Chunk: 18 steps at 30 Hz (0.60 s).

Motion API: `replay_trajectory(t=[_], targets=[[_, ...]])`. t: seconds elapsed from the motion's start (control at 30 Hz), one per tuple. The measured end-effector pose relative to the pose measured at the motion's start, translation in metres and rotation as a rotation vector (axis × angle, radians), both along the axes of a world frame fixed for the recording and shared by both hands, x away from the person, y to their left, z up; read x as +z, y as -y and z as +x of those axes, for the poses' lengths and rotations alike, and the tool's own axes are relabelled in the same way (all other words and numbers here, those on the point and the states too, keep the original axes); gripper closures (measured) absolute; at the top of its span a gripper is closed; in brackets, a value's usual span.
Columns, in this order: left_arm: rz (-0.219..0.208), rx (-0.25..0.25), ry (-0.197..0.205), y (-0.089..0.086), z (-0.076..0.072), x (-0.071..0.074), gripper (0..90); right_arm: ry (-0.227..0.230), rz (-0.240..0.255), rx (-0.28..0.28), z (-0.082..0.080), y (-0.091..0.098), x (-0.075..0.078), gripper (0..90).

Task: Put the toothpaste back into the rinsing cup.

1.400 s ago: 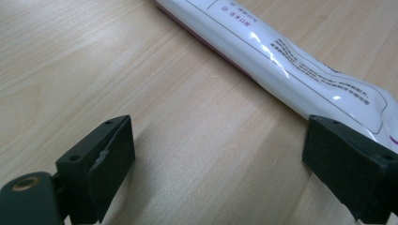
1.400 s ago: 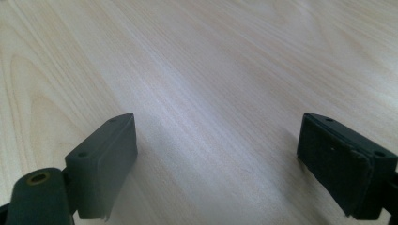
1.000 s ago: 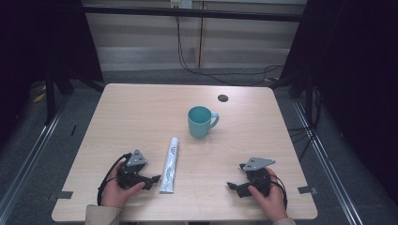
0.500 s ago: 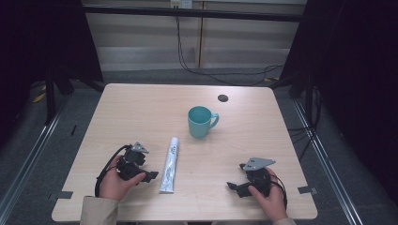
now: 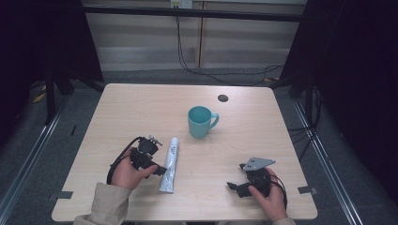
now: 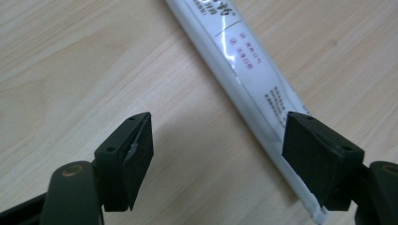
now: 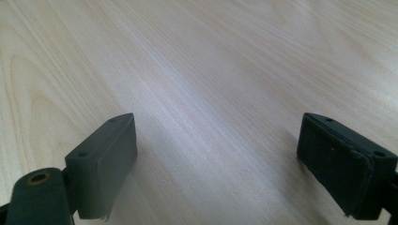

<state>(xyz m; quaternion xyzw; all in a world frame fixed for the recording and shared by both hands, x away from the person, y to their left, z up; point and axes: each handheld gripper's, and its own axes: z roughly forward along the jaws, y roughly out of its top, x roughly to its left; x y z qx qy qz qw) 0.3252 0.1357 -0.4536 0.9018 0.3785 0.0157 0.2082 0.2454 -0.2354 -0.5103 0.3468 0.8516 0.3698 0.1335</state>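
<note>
Since the earlier frame our left gripper point(image 5: 158, 169) has swung in over the white toothpaste tube point(image 5: 169, 164), which lies flat on the wooden table point(image 5: 131, 108). We record its jaws spread wide, one hanging over the tube's flat crimped end point(image 6: 300, 190), gripping nothing. Our right gripper point(image 5: 233, 185), well apart from the tube, also stands wide and unloaded above bare wood. A teal mug point(image 5: 200, 121) sits beyond both grippers.
</note>
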Motion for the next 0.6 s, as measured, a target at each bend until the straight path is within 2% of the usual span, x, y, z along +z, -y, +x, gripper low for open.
replay_trajectory(t=[0.2,0.33,0.4,0.53,0.6], targets=[[0.047,0.021,-0.029,0.013,0.001,-0.001,25.6,0.000,0.000,0.000,0.000,0.000,0.000,11.8],[0.046,0.047,-0.050,0.019,0.002,-0.002,25.6,0.000,0.000,0.000,0.000,0.000,0.000,11.7],[0.066,0.051,-0.058,0.023,0.002,-0.004,25.6,0.000,0.000,0.000,0.000,0.000,0.000,11.8],[0.080,0.077,-0.086,0.027,0.002,-0.008,25.9,0.000,0.000,0.000,0.000,0.000,0.000,11.8],[0.095,0.089,-0.079,0.029,0.002,-0.007,26.4,0.000,0.000,0.000,0.000,0.000,0.000,11.7]])
